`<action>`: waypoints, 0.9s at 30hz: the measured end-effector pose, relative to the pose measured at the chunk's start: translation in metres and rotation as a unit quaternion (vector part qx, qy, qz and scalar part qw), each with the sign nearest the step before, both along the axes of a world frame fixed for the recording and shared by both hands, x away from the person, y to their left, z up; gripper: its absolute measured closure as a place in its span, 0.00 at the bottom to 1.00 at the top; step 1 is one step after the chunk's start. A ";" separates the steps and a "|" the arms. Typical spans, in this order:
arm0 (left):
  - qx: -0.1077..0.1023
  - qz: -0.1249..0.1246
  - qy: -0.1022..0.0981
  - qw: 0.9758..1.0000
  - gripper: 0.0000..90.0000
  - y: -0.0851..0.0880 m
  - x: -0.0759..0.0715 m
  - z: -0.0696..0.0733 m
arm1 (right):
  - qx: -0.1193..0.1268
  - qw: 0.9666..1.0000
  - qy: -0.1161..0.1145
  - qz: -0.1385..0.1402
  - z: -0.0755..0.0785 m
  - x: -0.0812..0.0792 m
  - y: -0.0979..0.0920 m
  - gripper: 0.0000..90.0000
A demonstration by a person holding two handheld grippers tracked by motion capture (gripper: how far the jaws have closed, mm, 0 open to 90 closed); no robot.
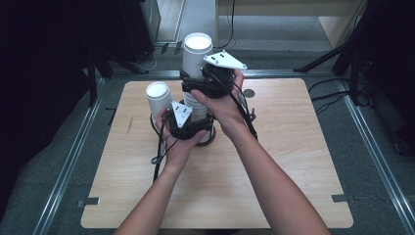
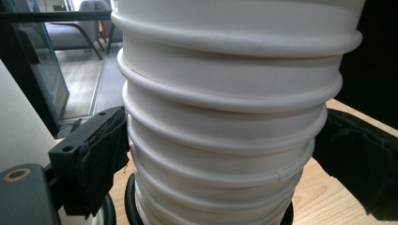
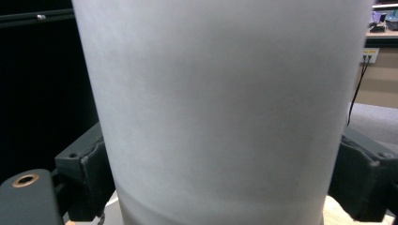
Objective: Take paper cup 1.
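From the high view, you have both hands on a tall stack of white paper cups [image 1: 196, 78] standing upright near the middle of the wooden table [image 1: 274, 166]. Your left gripper [image 1: 188, 128] sits low on the stack, near its base, and your right gripper [image 1: 208, 81] is higher up, at the top cup [image 1: 197, 55], which rises above the rest. A second, single white cup [image 1: 158, 100] stands just beside the stack on its left, close to your left hand [image 1: 177, 142].

In the left gripper view, the stack [image 2: 225, 122] shows its ringed rims one above another, upright on the table [image 2: 324, 197]. Your two black padded jaws flank it, one on each side, and both pads meet the cup walls, so the left gripper is clamped on the lower cups.

In the right gripper view, the smooth wall of the top cup [image 3: 220, 108] stands between your jaws. Each dark pad presses against a side of the cup, so the right gripper is gripping it. A strip of table [image 3: 338, 216] shows at the bottom right.
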State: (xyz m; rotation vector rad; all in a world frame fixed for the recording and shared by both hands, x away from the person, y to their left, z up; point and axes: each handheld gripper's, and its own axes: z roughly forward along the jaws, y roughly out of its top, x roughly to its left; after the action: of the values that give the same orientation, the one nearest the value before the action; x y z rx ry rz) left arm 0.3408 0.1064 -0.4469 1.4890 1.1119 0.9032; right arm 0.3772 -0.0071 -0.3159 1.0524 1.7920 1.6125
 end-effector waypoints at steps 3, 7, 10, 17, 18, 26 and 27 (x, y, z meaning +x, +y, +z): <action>0.000 -0.001 -0.001 1.000 0.06 0.000 0.000 0.000 | 0.001 1.000 0.002 0.000 0.001 0.000 0.000 0.11; 0.000 -0.002 0.000 1.000 0.06 0.000 0.000 0.000 | 0.004 1.000 0.003 0.000 0.004 0.000 0.000 0.12; -0.002 -0.003 0.002 1.000 0.06 0.001 0.000 0.000 | 0.015 1.000 -0.004 0.002 0.008 -0.001 -0.001 0.12; -0.003 -0.003 0.002 1.000 0.06 0.001 0.000 0.000 | 0.019 1.000 -0.013 -0.001 0.018 -0.002 -0.002 0.12; -0.003 -0.003 0.002 1.000 0.06 0.001 0.000 0.000 | 0.020 1.000 -0.015 -0.002 0.019 -0.003 -0.002 0.12; -0.003 -0.005 0.002 1.000 0.06 0.002 0.000 0.000 | 0.040 0.997 -0.062 0.004 0.023 -0.005 -0.003 0.13; -0.003 -0.005 0.002 1.000 0.06 0.002 0.000 0.000 | 0.040 0.997 -0.062 0.004 0.023 -0.005 -0.003 0.13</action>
State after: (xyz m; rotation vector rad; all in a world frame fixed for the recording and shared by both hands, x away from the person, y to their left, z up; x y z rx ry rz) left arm 0.3409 0.1082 -0.4470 1.4902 1.1092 0.8893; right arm 0.3726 -0.0100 -0.2928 0.9597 1.6655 1.7270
